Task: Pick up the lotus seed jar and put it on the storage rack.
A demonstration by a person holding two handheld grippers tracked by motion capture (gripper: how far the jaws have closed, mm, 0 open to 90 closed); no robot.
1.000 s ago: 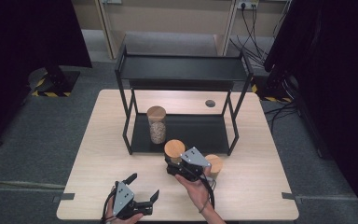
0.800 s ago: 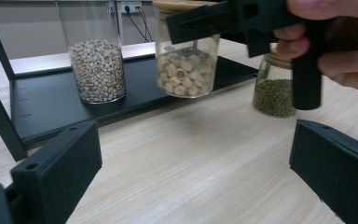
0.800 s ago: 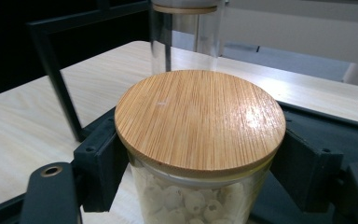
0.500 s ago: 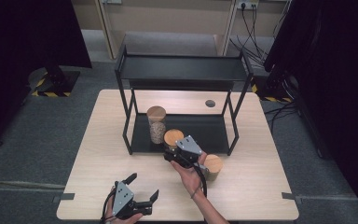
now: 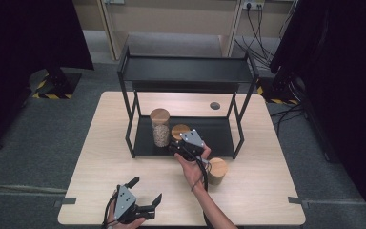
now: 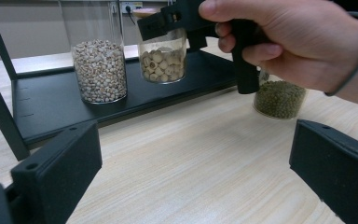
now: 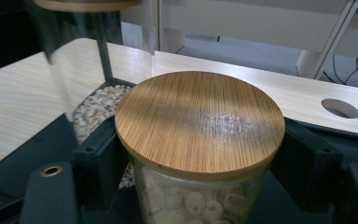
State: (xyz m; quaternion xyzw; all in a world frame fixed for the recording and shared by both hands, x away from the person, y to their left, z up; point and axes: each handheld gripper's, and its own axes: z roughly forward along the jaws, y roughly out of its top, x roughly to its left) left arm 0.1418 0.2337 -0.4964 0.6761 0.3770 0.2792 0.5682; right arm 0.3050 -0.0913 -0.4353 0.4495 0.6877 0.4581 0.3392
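A short glass jar of pale round seeds (image 6: 163, 60) with a bamboo lid (image 7: 200, 121) is at the black rack's lower shelf (image 5: 219, 138), just right of a tall jar of grain (image 5: 160, 128). My right gripper (image 5: 181, 145) is shut on the short jar, one jaw on each side below the lid. Whether the jar's base touches the shelf I cannot tell. My left gripper (image 5: 140, 205) rests near the table's front edge, its jaws wide open and empty. A third jar with green beans (image 5: 217, 171) stands on the table beside the right wrist.
The two-tier black rack (image 5: 188, 71) stands at the middle back of the wooden table (image 5: 105, 157), with thin legs at its corners. A round cable hole (image 5: 215, 105) is behind it. The right gripper's cable trails along the forearm.
The right gripper carried the short seed jar away from the person, from the table's front area to the lower shelf beside the tall jar. The left gripper stayed put.
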